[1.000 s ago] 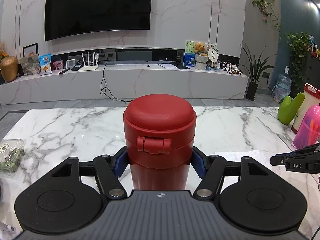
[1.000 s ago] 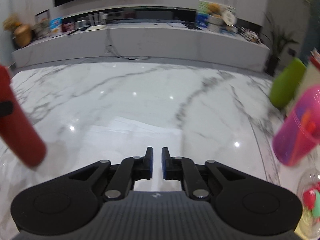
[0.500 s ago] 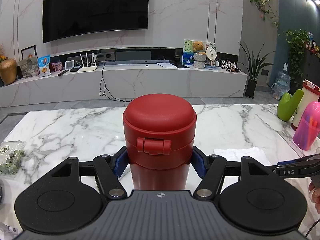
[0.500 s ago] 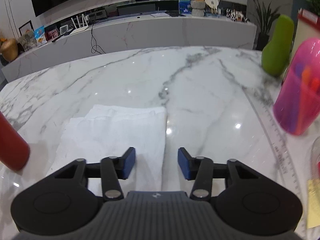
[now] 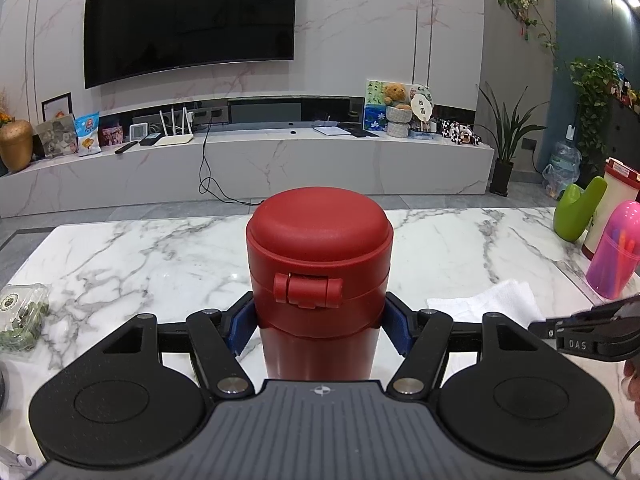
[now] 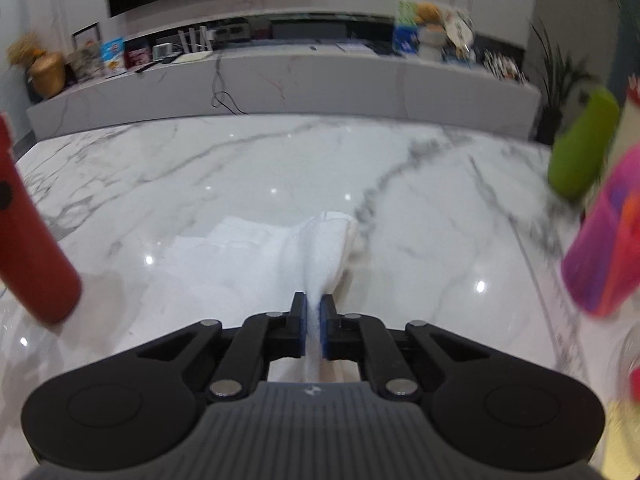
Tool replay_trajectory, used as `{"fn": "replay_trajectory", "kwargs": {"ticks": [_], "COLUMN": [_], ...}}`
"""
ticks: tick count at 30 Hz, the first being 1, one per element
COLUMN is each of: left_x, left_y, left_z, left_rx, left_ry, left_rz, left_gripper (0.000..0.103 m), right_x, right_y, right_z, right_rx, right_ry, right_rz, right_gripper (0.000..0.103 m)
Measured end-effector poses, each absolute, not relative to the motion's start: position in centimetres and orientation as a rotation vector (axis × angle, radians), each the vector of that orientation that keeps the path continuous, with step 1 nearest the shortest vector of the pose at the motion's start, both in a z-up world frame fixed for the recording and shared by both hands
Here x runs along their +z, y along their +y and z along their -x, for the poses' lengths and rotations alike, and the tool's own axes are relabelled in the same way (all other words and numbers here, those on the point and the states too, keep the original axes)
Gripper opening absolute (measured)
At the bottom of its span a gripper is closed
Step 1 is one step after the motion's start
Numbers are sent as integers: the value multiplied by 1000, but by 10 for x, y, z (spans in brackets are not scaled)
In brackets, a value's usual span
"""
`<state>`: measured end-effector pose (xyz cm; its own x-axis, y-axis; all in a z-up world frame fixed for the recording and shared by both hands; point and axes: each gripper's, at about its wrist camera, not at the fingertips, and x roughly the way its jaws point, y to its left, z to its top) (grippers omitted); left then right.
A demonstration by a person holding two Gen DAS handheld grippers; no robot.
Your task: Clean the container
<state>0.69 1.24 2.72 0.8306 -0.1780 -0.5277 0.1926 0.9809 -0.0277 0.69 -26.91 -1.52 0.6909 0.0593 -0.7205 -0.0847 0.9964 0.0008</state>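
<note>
My left gripper [image 5: 318,324] is shut on a red flask [image 5: 319,280] with a closed flip lid, held upright over the marble table [image 5: 140,256]. The flask also shows at the left edge of the right wrist view [image 6: 28,240]. My right gripper [image 6: 314,322] is shut on a white cloth [image 6: 320,248], whose pinched edge is lifted while the rest lies on the table [image 6: 240,168]. The cloth [image 5: 496,300] and the right gripper [image 5: 592,330] show at the right of the left wrist view.
A green vase [image 5: 578,208], a white jug with a red lid [image 5: 612,204] and a pink cup of pens [image 5: 618,256] stand at the table's right edge. A clear plastic box of greens [image 5: 22,312] sits at the left edge. A TV bench runs behind.
My right gripper, open over the cloth half a second ago, has shut on the cloth's edge and raised it. The left gripper and flask have barely moved.
</note>
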Motion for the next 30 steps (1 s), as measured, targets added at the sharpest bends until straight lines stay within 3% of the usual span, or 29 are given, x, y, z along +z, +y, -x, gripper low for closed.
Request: {"fn": "replay_trajectory", "kwargs": {"ticks": [17, 30], "left_x": [28, 28], "left_y": [13, 17], "left_z": [-6, -8], "left_rx": [-208, -223], "left_ry": [566, 578], "left_rz": [-23, -1], "left_gripper": [63, 63], "right_x": [9, -8], "right_y": [-176, -147], "right_z": [11, 11], "right_rx": [272, 413], "right_ry": [722, 747], "right_rz": [339, 154], "right_gripper": [8, 8]}}
